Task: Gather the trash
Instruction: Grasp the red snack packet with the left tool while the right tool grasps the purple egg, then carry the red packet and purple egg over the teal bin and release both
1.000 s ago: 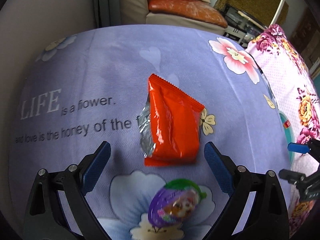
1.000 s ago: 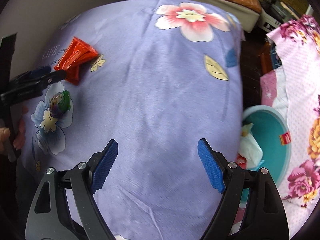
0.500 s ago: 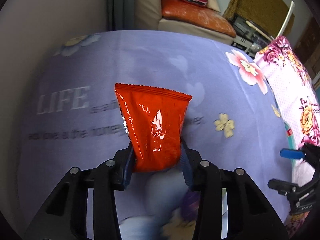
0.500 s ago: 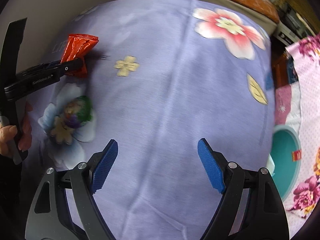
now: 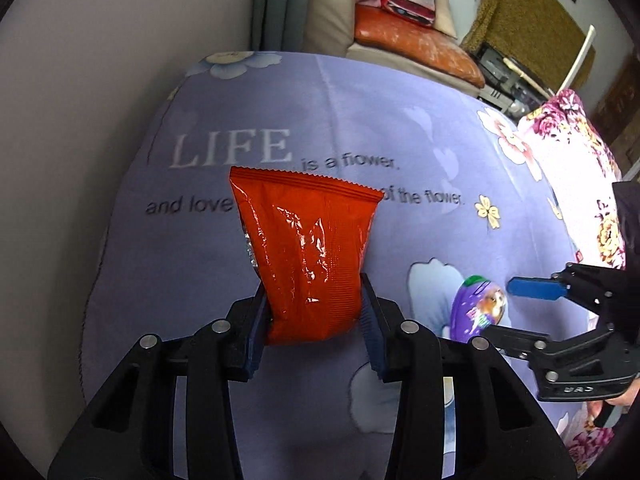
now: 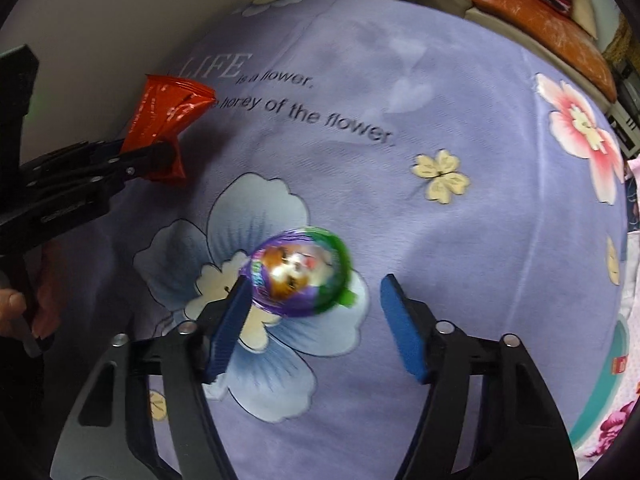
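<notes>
An orange-red snack packet (image 5: pixel 308 256) stands up between the pads of my left gripper (image 5: pixel 312 308), which is shut on its lower end and holds it above the purple flowered sheet (image 5: pixel 360 120). The right wrist view shows the same packet (image 6: pixel 160 116) at the left, in the left gripper (image 6: pixel 160 156). A purple and green egg-shaped wrapper (image 6: pixel 300 276) lies on a blue printed flower. My right gripper (image 6: pixel 316 312) is around it with its jaws closing. The left pad is at the egg's edge and the right pad stands apart. The egg (image 5: pixel 478 312) and right gripper (image 5: pixel 508 310) also show at the right of the left wrist view.
A teal bin (image 6: pixel 600 400) sits off the sheet's right edge beside pink floral cloth (image 5: pixel 568 152). A grey wall runs along the left. A sofa with an orange cushion (image 5: pixel 416 40) stands beyond the far edge. A hand (image 6: pixel 16 308) grips the left tool's handle.
My left gripper shut on the orange packet and lifted it off the sheet. My right gripper swept left across the sheet to the purple egg, and its jaws have narrowed.
</notes>
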The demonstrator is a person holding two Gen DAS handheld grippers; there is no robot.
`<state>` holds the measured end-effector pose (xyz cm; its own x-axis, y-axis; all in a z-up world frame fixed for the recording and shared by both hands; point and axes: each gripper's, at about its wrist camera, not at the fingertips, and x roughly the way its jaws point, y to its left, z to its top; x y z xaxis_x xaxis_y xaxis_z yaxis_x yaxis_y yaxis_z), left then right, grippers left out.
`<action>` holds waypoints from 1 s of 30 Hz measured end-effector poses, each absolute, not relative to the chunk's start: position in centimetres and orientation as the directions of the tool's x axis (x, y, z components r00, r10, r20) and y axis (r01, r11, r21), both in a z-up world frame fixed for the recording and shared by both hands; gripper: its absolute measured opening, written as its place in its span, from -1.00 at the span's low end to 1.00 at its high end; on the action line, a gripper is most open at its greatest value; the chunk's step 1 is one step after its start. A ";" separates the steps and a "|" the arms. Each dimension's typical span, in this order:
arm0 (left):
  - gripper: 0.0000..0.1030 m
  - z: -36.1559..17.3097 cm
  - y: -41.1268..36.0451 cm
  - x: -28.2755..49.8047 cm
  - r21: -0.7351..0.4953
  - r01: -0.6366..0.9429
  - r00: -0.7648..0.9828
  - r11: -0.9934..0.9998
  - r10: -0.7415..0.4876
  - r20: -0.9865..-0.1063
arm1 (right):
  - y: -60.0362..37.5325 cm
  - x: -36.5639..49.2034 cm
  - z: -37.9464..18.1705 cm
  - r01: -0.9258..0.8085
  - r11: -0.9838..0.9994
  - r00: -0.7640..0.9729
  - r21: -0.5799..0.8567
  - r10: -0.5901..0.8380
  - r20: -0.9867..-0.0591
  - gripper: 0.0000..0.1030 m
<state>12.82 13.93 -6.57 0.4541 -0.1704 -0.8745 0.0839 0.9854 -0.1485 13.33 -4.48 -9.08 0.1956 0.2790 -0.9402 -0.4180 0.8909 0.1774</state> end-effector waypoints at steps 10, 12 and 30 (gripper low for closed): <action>-0.18 -6.7 14.8 12.2 -0.167 0.062 0.451 0.984 -0.177 -0.875 | -0.2 13.4 -9.7 -0.485 0.873 0.263 0.050 0.200 -0.944 0.27; -0.18 -6.7 14.5 12.1 -0.167 0.064 0.450 0.984 -0.178 -0.875 | 0.1 13.4 -9.6 -0.490 0.870 0.252 0.058 0.205 -0.946 0.24; -0.18 -5.0 3.4 10.9 -0.153 0.238 0.426 0.959 -0.245 -0.871 | -14.6 11.2 -5.3 -0.314 0.948 0.359 0.046 0.163 -0.919 0.24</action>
<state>10.90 3.38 -4.97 0.4256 -0.2448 -0.8712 0.2377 0.9592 -0.1534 11.23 -14.58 -5.31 0.3593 0.1631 -0.9189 -0.3137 0.9484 0.0457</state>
